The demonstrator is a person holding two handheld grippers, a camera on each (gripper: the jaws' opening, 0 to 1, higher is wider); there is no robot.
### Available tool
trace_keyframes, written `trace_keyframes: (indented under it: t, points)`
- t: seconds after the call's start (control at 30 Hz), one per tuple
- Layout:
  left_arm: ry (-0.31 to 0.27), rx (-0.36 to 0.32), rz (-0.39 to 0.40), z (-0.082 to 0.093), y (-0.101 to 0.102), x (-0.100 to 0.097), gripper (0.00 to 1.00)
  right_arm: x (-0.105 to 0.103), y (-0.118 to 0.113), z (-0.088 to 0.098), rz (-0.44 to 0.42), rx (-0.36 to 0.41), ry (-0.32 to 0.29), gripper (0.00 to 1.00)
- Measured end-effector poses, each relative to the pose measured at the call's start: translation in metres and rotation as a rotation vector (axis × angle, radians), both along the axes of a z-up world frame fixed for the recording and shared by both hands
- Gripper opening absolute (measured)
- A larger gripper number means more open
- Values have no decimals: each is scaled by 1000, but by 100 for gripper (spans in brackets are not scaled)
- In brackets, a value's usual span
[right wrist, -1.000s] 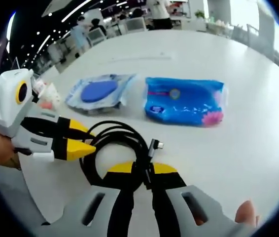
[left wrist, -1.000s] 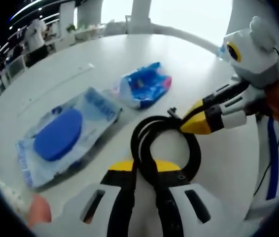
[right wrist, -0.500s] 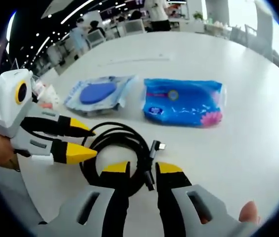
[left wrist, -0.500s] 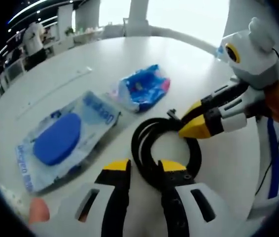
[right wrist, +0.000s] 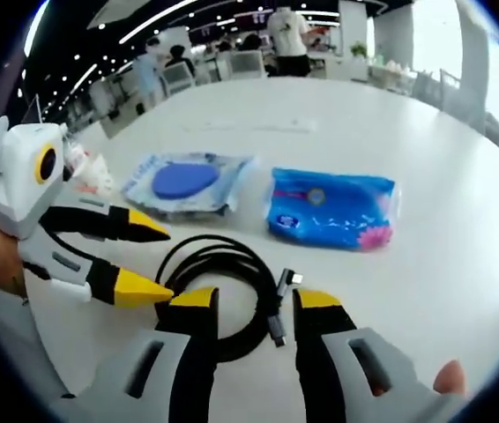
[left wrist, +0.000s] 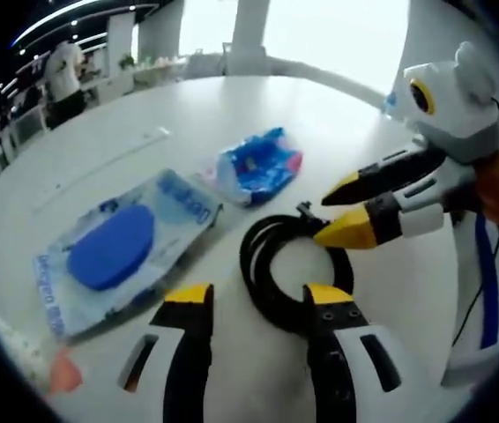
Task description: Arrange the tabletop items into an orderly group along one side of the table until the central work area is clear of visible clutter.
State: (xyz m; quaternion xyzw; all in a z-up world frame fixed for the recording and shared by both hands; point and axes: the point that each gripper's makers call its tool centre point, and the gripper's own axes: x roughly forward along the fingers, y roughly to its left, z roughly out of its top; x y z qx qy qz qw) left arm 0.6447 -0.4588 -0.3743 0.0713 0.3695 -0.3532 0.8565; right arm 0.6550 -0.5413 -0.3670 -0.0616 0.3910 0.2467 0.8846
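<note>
I find both claws open over the white bench. My left claw and right claw each straddle the coiled black cable, which lies flat and ungripped. Beyond it rest a blue tissue pack and a clear pouch with a blue disc.

Black cable, blue tissue pack, yellow-tipped claw, white table.
</note>
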Motion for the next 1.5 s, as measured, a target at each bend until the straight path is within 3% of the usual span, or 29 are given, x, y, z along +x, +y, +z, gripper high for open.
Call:
trace_keyframes:
  t: [0.33, 0.47, 0.6, 0.9, 1.5]
  points:
    - [-34, -59, -7, 13, 6, -7, 64, -10, 4, 10, -12, 14, -51, 53]
    - [-26, -78, -12, 16, 8, -12, 68, -14, 7, 10, -16, 24, -59, 60]
    - [-42, -87, -16, 21, 10, -19, 78, -18, 11, 12, -25, 34, -78, 73]
    - [-93, -107, -14, 44, 30, -34, 81, -27, 15, 31, -63, 49, -144, 90]
    - [-195, -177, 17, 102, 89, -79, 83, -68, 43, 74, -20, 89, -232, 96]
